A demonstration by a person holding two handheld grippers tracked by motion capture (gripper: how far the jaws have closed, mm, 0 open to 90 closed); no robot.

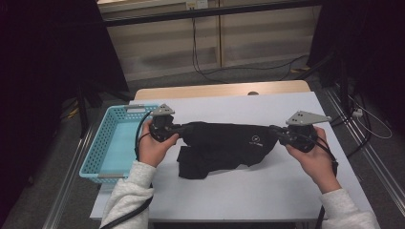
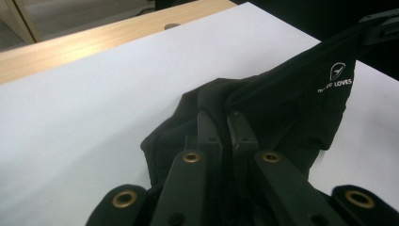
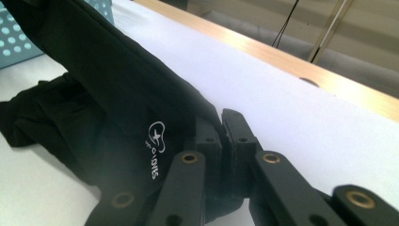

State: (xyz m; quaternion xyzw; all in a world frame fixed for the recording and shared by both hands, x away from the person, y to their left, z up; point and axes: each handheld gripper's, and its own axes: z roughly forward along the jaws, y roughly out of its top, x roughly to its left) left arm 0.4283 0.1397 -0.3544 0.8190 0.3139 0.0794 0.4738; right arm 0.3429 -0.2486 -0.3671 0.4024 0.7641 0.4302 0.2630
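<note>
Black fabric garment (image 1: 224, 143) with a small white printed logo, held stretched between two pairs of tongs above the white desk (image 1: 267, 191). In the high view, the left tongs (image 1: 179, 129) grip the garment's left end and the right tongs (image 1: 276, 131) grip its right end, so that the cloth spans the gap between them in a roughly level band. A looser fold of the same cloth hangs below the band toward the left and rests on the desk surface.

In the left gripper view, the left tongs (image 2: 227, 123) are pressed together with a bunched edge of the garment (image 2: 291, 103) pinched between the jaws; the white logo shows on the far part of the cloth. In the right gripper view, the right tongs (image 3: 221, 123) are likewise pressed together on an edge of the garment (image 3: 117, 94), the logo lying just beside the jaws.

A person's left hand (image 1: 155, 148) and right hand (image 1: 313, 160), in pale grey sleeves, hold the two tools. A light blue perforated plastic basket (image 1: 102, 157) stands at the desk's left edge, just beside the left hand and apart from the garment.
</note>
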